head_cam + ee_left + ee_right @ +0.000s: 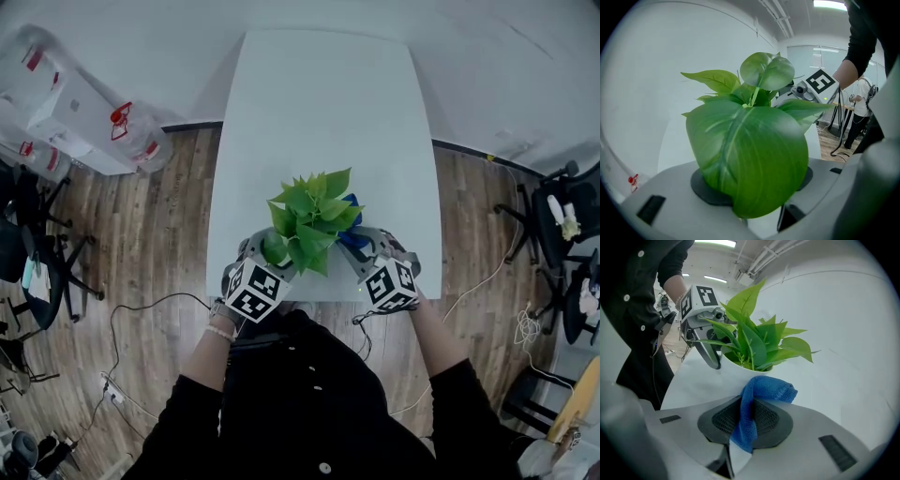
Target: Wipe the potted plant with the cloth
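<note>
Pinched between the closed jaws of the right tool (744, 420), a blue cloth (766, 390) is held with its folded end pushed out toward the potted plant (309, 220). The plant is set in a white pot (740, 365) near the front edge of the white desk (319, 94), between the two tools. The cloth is seen just beside the pot rim, below the right-hand leaves; whether a leaf is touched cannot be told. The left tool (754, 190) is spread wide, with one broad leaf (747, 154) standing between its jaws, apparently steadied rather than clamped. Wiping is judged barely under way: the cloth is gripped and presented, but nearly all the foliage is left to be gone over.
</note>
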A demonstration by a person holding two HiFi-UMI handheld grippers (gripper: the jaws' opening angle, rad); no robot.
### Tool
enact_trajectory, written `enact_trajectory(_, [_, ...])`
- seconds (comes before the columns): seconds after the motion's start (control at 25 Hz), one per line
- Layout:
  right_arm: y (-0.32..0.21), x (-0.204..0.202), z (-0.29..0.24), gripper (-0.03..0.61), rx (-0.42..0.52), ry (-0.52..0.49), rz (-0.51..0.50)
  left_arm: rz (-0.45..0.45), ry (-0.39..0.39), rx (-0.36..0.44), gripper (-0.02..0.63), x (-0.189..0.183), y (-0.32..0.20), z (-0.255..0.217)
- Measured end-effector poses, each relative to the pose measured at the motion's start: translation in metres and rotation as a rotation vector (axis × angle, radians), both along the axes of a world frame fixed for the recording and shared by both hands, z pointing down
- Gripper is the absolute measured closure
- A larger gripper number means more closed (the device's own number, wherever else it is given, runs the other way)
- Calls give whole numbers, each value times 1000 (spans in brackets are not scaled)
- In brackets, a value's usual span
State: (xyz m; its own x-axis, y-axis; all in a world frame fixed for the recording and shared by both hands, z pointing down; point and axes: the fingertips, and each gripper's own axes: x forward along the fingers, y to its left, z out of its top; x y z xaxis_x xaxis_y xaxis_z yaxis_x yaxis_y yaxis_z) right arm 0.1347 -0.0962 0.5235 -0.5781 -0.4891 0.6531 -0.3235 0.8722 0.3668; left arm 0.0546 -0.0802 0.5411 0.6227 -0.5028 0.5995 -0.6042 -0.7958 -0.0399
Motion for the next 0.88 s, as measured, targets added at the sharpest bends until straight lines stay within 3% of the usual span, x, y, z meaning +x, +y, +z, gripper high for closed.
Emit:
enact_trajectory(0.28, [30,-9,2,491,-28,-47,72,-46,19,-17,342,1,1,1])
enact_trajectory(0.64, [61,-32,6,491,-27,-14,99,-107,10,-17,345,0,2,2])
enact_trajectory(0.88, [67,-38,5,491,-53,-45,189,-95,53,-71,344,3,4,2])
